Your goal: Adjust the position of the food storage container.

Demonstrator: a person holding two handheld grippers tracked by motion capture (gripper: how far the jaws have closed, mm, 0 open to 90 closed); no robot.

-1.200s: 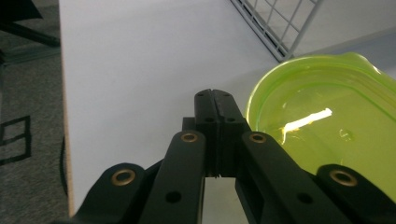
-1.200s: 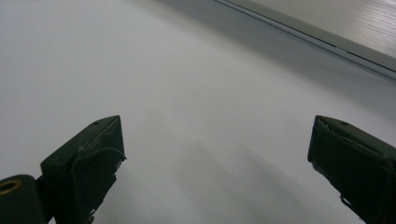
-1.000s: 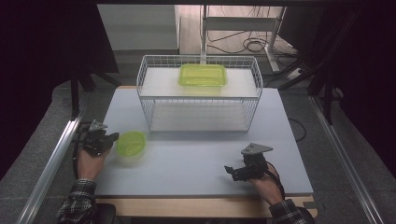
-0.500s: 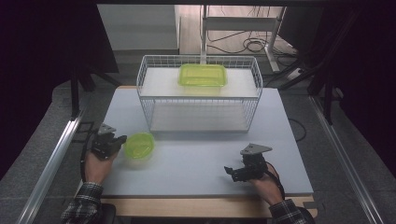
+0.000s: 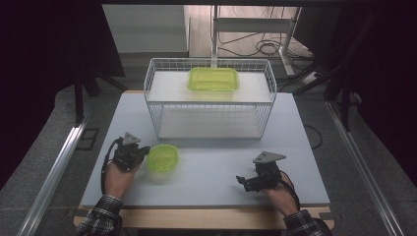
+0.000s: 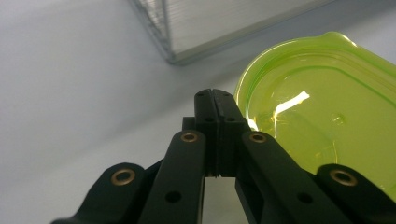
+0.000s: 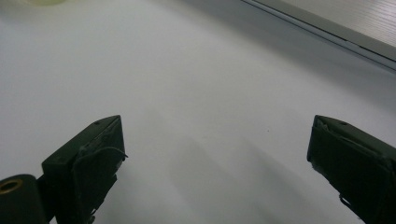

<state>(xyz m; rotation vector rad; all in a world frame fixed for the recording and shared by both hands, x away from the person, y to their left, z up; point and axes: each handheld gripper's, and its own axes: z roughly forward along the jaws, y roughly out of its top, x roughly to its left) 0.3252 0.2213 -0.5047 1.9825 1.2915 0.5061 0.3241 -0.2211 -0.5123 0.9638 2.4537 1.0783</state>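
We log the left gripper (image 5: pixel 139 153), jaws pressed together beside the round translucent lime-green plastic lid (image 5: pixel 163 158) on the white table (image 5: pixel 206 182); right gripper (image 5: pixel 244 181) agape, idle; next: reopen, clamp the rim

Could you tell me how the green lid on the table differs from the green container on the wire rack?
The green lid is round and lies low on the table by the left gripper; the green container is rectangular and sits on the wire rack. The lid looks smaller and flatter in the high view. Both are see-through lime-green plastic.
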